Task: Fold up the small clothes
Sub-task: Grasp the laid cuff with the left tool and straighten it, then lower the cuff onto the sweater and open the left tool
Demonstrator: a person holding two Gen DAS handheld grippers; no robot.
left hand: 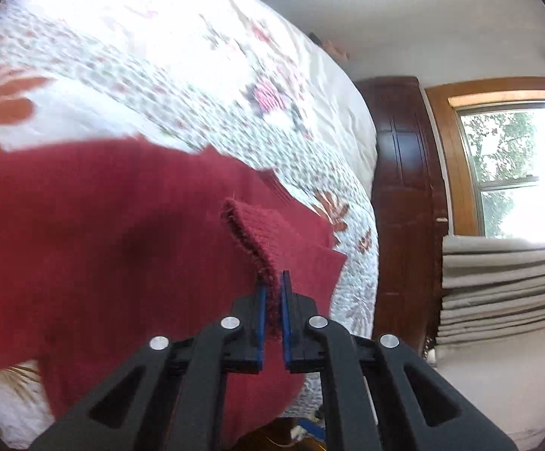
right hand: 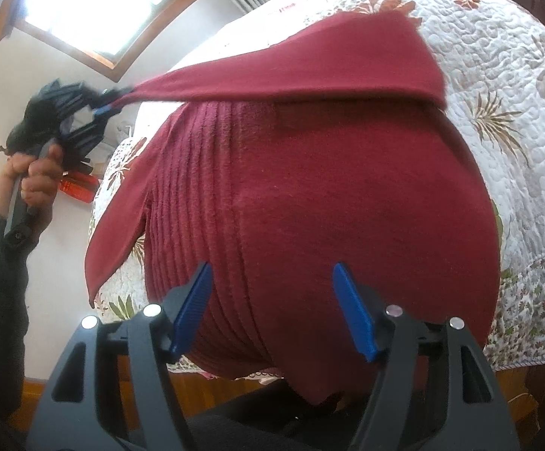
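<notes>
A dark red knit garment (right hand: 329,195) lies spread on the floral quilted bed (right hand: 505,86), its lower hem hanging over the near edge. My left gripper (left hand: 273,282) is shut on the ribbed cuff of a sleeve (left hand: 257,233). In the right wrist view that same gripper (right hand: 112,103) holds the sleeve (right hand: 291,71) pulled taut to the left, above the garment's body. My right gripper (right hand: 272,274) is open over the garment's lower middle, its blue pads (right hand: 193,308) wide apart with nothing between them.
The bed's quilt (left hand: 182,75) runs far past the garment. A dark wooden bedpost (left hand: 400,188), a window (left hand: 513,173) and a folded grey blind (left hand: 505,285) stand beside the bed. A person's hand (right hand: 32,184) and dark sleeve grip the left tool. A red object (right hand: 79,188) lies beyond it.
</notes>
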